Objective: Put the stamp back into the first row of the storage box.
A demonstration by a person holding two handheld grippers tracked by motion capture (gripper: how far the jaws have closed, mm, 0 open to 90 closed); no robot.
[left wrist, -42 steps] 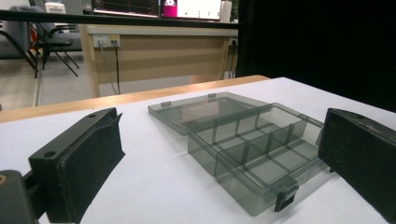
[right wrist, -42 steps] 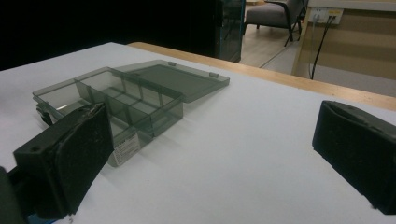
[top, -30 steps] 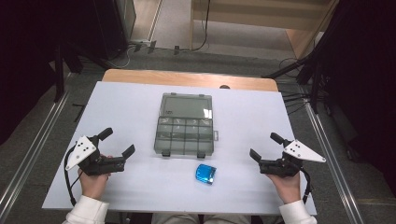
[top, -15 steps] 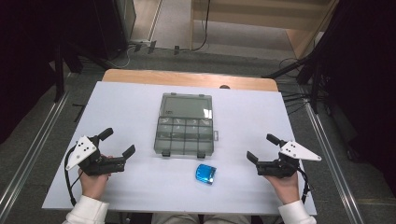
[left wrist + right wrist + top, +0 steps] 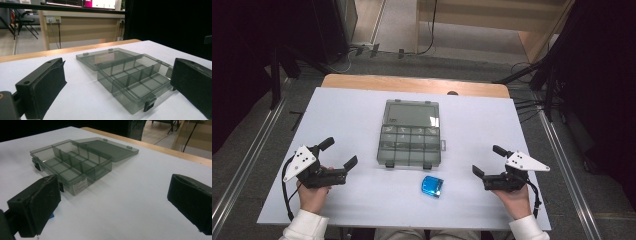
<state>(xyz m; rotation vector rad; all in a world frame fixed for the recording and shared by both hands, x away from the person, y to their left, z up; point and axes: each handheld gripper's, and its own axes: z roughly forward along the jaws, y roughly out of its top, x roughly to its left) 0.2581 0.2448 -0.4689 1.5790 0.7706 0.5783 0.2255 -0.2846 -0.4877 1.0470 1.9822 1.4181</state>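
The left hand-held gripper [image 5: 338,159] rests low on the worktop [image 5: 362,107], jaws spread and empty — apparently parked, ready. To its right, between the two, the grey compartment box [image 5: 409,145] lies with lid folded back, likely for loading; a small blue object [image 5: 431,186] sits just before it. The right hand-held gripper [image 5: 488,161] mirrors the left — spread, holding nothing

open compartment box [image 5: 410,134], blue object [image 5: 431,186], two wide-jawed grippers

White label on organizer box [image 5: 80,185] end wall; print too small, illegible
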